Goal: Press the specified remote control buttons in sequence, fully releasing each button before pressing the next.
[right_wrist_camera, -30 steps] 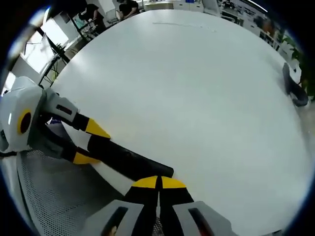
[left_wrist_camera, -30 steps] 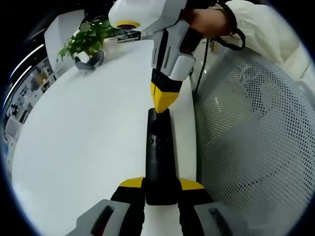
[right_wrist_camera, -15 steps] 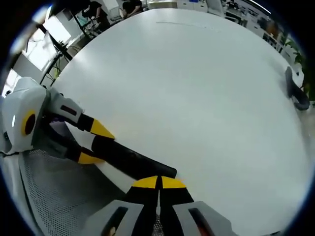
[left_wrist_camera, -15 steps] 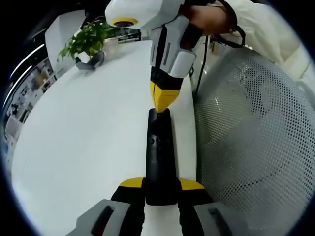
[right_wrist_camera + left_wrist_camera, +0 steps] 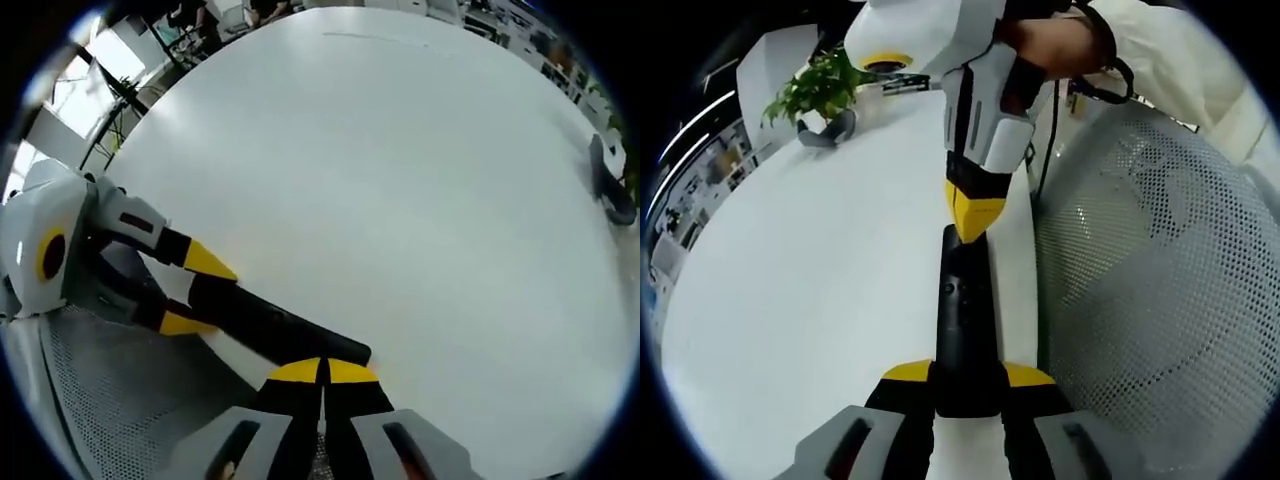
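A long black remote control (image 5: 965, 300) lies lengthwise up the left gripper view, over the white table (image 5: 810, 290) near its right edge. My left gripper (image 5: 967, 372) is shut on the remote's near end, one yellow tip on each side. My right gripper (image 5: 975, 215) comes down from above with its yellow tips shut together, touching the remote's far end. In the right gripper view, my right gripper (image 5: 322, 368) is shut just over the end of the remote (image 5: 270, 320), and the left gripper (image 5: 195, 292) clamps the other end.
A white mesh chair (image 5: 1140, 280) stands close beside the table edge, to the right of the remote. A potted plant (image 5: 815, 85) and a dark curved object (image 5: 825, 130) sit at the table's far end. A person's hand (image 5: 1050, 40) holds the right gripper.
The right gripper's shut tips have edged slightly further onto the remote's far end. The left gripper keeps its hold and the remote stays in place.
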Demonstrator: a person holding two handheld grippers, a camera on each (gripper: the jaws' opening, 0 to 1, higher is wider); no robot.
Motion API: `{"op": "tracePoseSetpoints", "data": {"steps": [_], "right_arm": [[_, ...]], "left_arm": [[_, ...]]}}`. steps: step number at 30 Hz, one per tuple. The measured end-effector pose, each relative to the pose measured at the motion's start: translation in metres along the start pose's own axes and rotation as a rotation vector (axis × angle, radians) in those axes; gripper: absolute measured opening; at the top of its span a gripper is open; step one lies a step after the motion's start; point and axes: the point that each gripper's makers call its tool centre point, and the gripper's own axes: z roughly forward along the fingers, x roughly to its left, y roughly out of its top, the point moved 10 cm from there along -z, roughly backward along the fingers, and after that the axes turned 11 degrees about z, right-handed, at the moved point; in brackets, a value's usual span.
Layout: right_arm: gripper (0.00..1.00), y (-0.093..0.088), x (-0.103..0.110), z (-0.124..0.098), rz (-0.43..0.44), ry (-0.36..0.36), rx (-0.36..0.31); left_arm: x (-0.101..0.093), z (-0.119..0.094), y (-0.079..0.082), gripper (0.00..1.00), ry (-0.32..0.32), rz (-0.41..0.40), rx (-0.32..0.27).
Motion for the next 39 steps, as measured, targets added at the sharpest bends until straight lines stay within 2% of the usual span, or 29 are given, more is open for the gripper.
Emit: {"op": "tracePoseSetpoints", "data": {"steps": [13, 17, 22, 26, 29, 31, 33, 39], "right_arm": [[0.00, -0.002, -0.004, -0.001, 0.039, 0.025, -0.021], [0.00, -0.003, -0.004, -0.001, 0.057, 0.036, -0.029], [0.00, -0.003, -0.002, 0.000, 0.051, 0.023, -0.031], [0.00, -0.006, -0.002, -0.001, 0.085, 0.022, -0.055], [0.00, -0.008, -0.002, -0.001, 0.079, 0.021, -0.074], [0.00, -0.008, -0.003, -0.001, 0.104, 0.032, -0.077], [0.00, -0.007, -0.004, -0.001, 0.164, 0.041, -0.072], [0.00, -0.006, 0.000, -0.002, 0.139, 0.016, -0.067]], "left_arm": [[-0.002, 0.000, -0.004, 0.24, 0.021, -0.016, -0.041], [-0.002, -0.001, -0.008, 0.24, 0.030, -0.025, -0.077], [-0.002, -0.001, -0.008, 0.24, 0.027, -0.015, -0.085], [-0.002, -0.001, -0.011, 0.24, 0.030, -0.012, -0.109], [-0.002, -0.001, -0.011, 0.24, 0.029, -0.006, -0.116], [-0.002, -0.001, -0.010, 0.24, 0.026, -0.001, -0.117], [-0.002, -0.001, -0.010, 0.25, 0.024, 0.000, -0.118], [-0.002, 0.000, -0.010, 0.25, 0.019, 0.006, -0.117]]}}
